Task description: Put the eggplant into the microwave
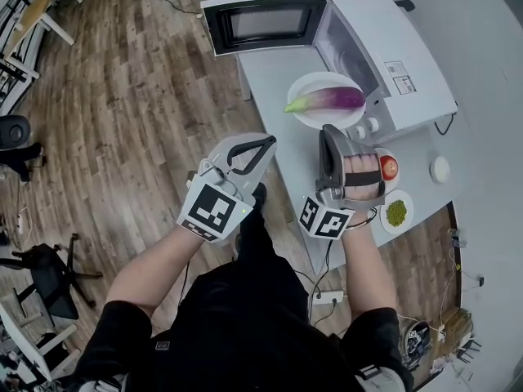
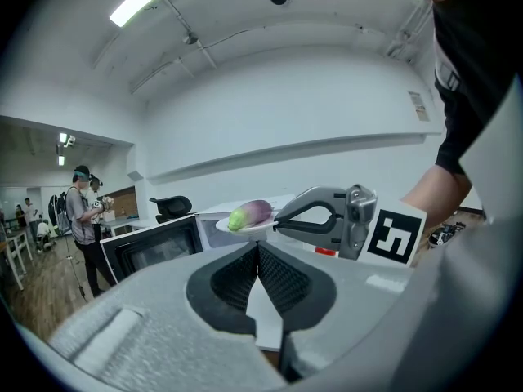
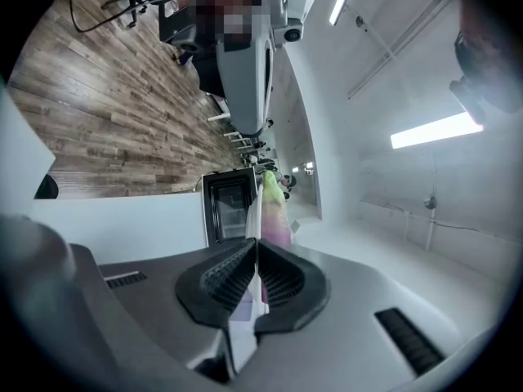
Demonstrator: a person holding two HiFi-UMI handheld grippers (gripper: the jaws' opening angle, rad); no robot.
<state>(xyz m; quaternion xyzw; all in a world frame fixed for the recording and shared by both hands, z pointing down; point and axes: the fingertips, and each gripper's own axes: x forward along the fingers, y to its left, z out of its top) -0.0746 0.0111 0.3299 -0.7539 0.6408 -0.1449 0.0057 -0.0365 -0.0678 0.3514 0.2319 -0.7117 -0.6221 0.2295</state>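
Note:
A purple eggplant point(image 1: 328, 100) with a green end lies on a white plate point(image 1: 306, 118) on the white table, right in front of the microwave point(image 1: 384, 64). The microwave's door point(image 1: 263, 23) hangs open to the left and its cavity point(image 1: 347, 51) looks bare. My left gripper point(image 1: 265, 144) is shut and holds nothing, off the table's left edge. My right gripper point(image 1: 327, 131) is shut and empty just short of the plate. The left gripper view shows the eggplant point(image 2: 252, 213), the door point(image 2: 151, 251) and the right gripper point(image 2: 335, 219). The right gripper view has the eggplant point(image 3: 274, 207) straight ahead past its shut jaws.
To my right on the table point(image 1: 270, 80) are a small plate with a red fruit point(image 1: 389, 167), a plate of green bits point(image 1: 396, 213) and a small white round object point(image 1: 440, 169). Wooden floor lies left, with a black chair point(image 1: 49, 272). A person point(image 2: 82, 219) stands far off.

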